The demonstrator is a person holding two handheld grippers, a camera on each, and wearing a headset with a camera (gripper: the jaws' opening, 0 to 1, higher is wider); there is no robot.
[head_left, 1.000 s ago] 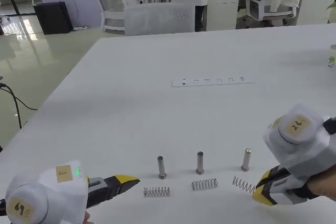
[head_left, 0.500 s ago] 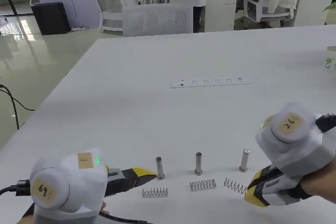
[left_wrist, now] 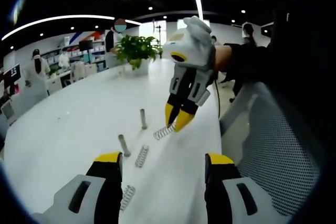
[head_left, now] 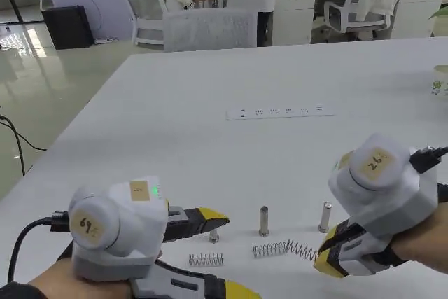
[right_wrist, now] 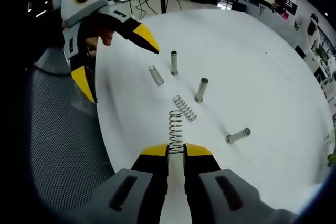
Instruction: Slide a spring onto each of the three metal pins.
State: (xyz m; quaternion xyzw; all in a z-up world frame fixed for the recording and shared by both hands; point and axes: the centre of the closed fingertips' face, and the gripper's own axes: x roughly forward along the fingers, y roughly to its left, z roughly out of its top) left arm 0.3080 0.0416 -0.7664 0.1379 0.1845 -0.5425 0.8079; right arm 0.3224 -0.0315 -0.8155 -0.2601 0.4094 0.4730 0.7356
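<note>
Three short metal pins stand in a row on the white table: the left pin half behind a jaw, the middle pin and the right pin. Two springs lie in front of them, the left spring and the middle spring. My right gripper is shut on one end of a third spring, which points toward the middle spring. My left gripper is open, its upper jaw beside the left pin, with nothing between its jaws.
A white power strip lies farther back on the table. A potted plant stands at the table's far end. A mesh chair back sits at the near table edge. Office chairs and people are beyond the table.
My left gripper has come forward and right, up to the left pin, and both its jaws now show. My right gripper has carried its spring left, close to the middle spring.
</note>
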